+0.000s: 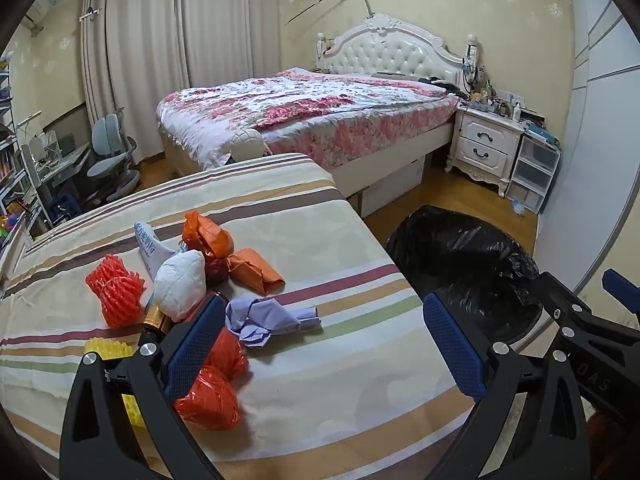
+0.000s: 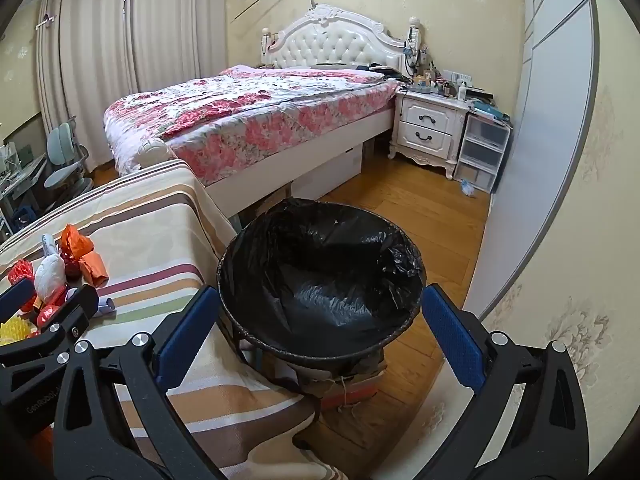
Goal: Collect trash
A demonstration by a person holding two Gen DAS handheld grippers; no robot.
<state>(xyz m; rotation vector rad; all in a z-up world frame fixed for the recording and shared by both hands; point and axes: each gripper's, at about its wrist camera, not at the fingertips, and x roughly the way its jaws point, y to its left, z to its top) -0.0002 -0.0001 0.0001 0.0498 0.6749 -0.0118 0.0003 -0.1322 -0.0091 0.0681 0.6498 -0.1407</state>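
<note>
Both left gripper (image 1: pixel 324 344) and right gripper (image 2: pixel 320 340), jaws wide and empty, hover beside the black-lined bin (image 2: pixel 320 280); wrappers (image 1: pixel 208 396) litter the striped bench (image 1: pixel 320 360) left of it.

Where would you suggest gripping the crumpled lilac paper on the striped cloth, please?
Probably across the bunched middle of the crumpled lilac paper, coming down from above. It lies flat and long on the striped cloth, the wad is thickest there, and the open left gripper already hovers nearby.
</note>
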